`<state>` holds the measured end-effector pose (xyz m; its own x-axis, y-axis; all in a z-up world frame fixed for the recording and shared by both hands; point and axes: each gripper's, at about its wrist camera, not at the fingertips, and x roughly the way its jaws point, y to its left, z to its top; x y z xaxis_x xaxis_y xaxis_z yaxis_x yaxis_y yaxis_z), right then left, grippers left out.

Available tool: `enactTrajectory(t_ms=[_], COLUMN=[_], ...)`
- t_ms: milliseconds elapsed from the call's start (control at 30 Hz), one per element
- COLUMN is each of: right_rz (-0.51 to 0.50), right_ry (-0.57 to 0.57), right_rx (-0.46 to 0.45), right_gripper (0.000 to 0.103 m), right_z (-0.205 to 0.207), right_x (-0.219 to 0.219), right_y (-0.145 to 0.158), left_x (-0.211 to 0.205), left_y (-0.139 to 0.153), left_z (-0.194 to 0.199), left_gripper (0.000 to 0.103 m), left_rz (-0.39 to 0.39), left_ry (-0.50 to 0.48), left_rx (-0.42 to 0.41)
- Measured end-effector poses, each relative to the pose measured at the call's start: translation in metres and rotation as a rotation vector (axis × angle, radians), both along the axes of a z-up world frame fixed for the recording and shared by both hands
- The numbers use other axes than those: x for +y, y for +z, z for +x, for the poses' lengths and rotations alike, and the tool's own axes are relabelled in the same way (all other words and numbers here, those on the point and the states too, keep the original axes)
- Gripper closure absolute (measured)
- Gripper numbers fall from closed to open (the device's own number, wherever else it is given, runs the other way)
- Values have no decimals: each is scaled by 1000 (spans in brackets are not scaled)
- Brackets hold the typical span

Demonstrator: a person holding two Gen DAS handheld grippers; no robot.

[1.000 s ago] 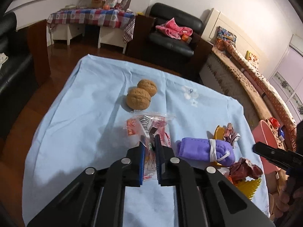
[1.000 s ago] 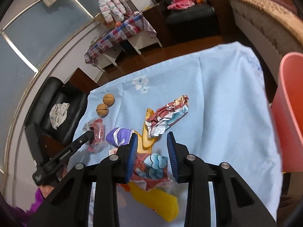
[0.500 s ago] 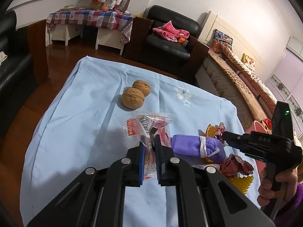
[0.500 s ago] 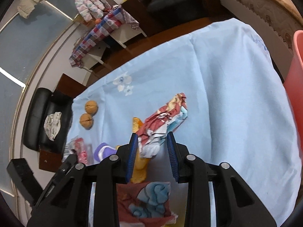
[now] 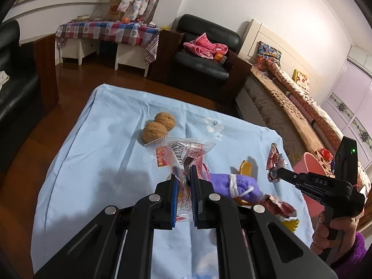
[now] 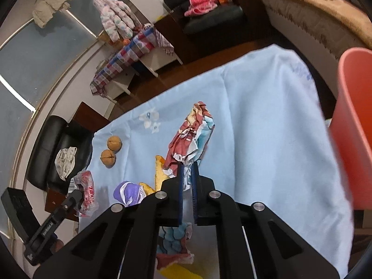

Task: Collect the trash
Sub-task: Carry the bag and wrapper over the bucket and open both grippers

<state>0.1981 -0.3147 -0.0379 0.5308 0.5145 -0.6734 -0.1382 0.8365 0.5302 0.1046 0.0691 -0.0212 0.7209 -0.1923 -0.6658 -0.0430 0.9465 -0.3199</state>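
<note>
Left gripper [image 5: 183,181]: jaws clamped on the near end of a clear snack packet [image 5: 180,155]. The packet's long axis runs away from the jaws toward the far edge of the surface [image 5: 93,153], its crimped far end just short of two walnuts [image 5: 158,127], which sit side by side, touching, toward the far left corner.

Centre of the surface: a purple mask [image 5: 234,186], rolled and bound with its white strap, lies with its long axis across the surface, left to right. An orange-yellow peel [image 5: 246,167] shows just behind it. A crumpled red wrapper [image 5: 279,205] lies at the mask's right end, near the front edge, with a yellow scrap [image 5: 289,224] beside it.

Right gripper [image 6: 187,176]: jaws have just been closing and now pinch the near end of a crumpled red-and-blue wrapper [image 6: 195,134]. The wrapper stands up from the jaws, long axis pointing toward the far edge. A hand [image 5: 330,232] in a purple sleeve holds this gripper.

Right edge: a pink bin [image 6: 355,125] stands just off the surface. Its inside is not visible; contents cannot be told.
</note>
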Motion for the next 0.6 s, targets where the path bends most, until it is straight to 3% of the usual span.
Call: enactTrajectory(t_ms=[333,600], right_rz=[-62,-154], right_ry=[-51,-169], right_rx=[-139,-228], right_gripper=[96,96], right_z=[-34,-64], right_x=[-34,-93], right_y=[31,50], left_x=[-25,-66], left_y=[24,44], left_z=[-5,-3], left_gripper=[94,94], left_rz=[2,-12], left_ry=[-50,-127], left_rx=[-43,-69])
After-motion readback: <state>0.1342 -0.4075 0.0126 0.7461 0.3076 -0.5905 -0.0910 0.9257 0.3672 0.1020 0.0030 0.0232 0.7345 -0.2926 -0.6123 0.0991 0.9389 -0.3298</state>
